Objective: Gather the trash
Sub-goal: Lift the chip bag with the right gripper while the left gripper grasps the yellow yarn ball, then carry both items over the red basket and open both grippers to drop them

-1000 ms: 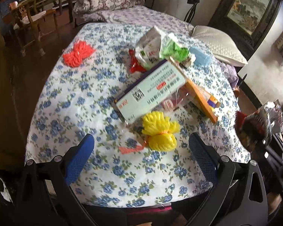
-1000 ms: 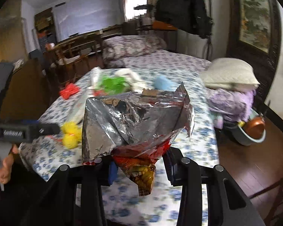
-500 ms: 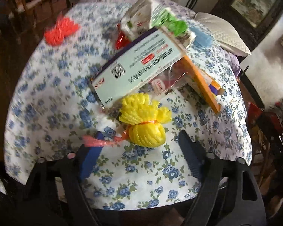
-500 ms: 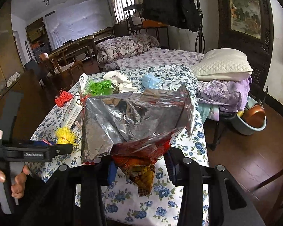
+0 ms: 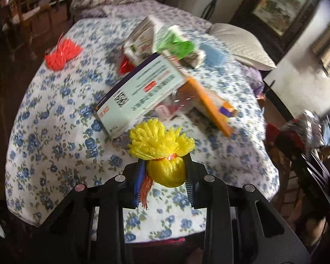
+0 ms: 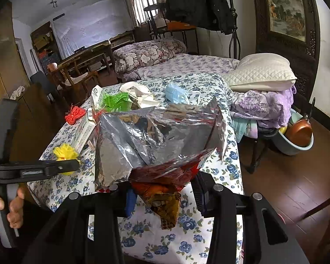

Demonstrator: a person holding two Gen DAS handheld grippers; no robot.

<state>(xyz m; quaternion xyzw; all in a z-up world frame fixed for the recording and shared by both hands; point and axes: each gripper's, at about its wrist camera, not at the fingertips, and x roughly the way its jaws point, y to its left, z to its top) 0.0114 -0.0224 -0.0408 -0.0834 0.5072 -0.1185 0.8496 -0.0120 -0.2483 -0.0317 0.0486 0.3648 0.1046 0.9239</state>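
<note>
While closing, left gripper jaws just pinched onto the yellow foam net at the table's near edge; still lying loose beyond: medicine box, orange box, green wrapper, red net. From the right wrist: right gripper partly closed, clamped on the foil bag held open over the table; mask uncollected. Most trash apparently left.

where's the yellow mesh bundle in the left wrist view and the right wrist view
Left wrist view: the yellow mesh bundle sits low centre, pinched in the left gripper, whose jaws have just closed on it.
Right wrist view: it shows at the left edge, partly behind that gripper's dark finger.
Shared landmark: the pale medicine box just behind it, seen edge-on in the right view.
</note>
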